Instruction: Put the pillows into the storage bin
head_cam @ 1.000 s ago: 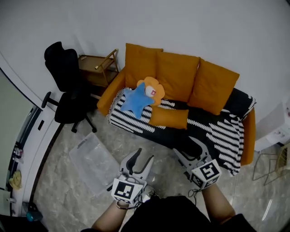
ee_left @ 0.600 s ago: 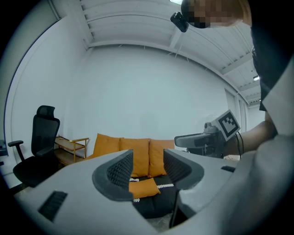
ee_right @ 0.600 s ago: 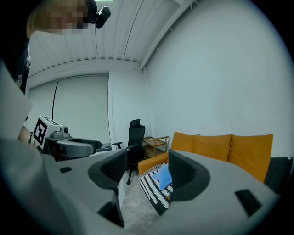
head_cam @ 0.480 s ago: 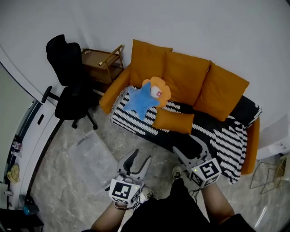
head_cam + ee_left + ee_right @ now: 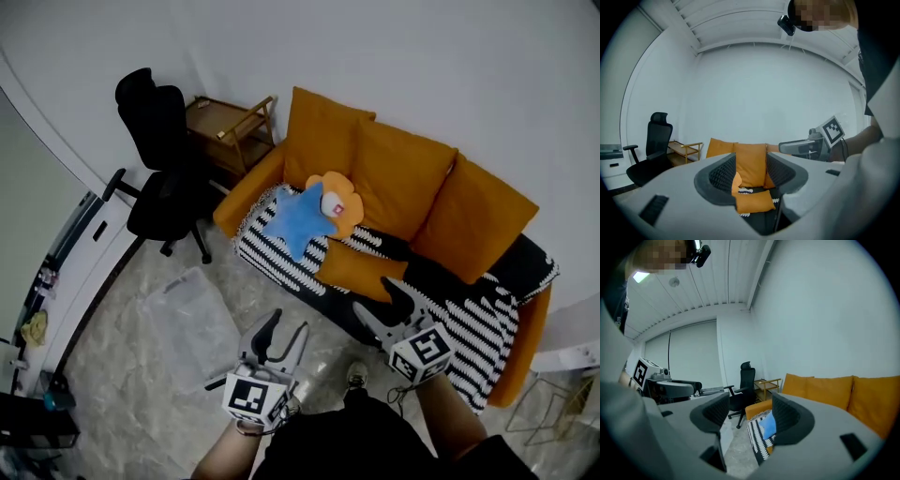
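On the orange sofa (image 5: 246,184) three orange back cushions (image 5: 401,176) lean upright. A small orange pillow (image 5: 359,271) lies on the striped blanket (image 5: 469,309), and a blue star pillow (image 5: 299,217) rests against a round orange plush (image 5: 338,199). The clear storage bin (image 5: 190,327) stands on the floor, left of my left gripper (image 5: 283,334). That gripper is open and empty over the floor; through its jaws the small orange pillow (image 5: 754,201) shows far off. My right gripper (image 5: 382,302) is open and empty at the sofa's front edge, near the small pillow. The blue pillow (image 5: 767,426) shows beyond its jaws.
A black office chair (image 5: 166,159) stands left of the sofa, with a wooden side table (image 5: 227,128) behind it. A white cabinet edge (image 5: 66,272) runs along the left. A wire rack (image 5: 553,412) stands at the far right. Grey marble floor lies between bin and sofa.
The sofa has come nearer in the head view. My right gripper now reaches its front edge by the small orange pillow. Both grippers keep the same opening.
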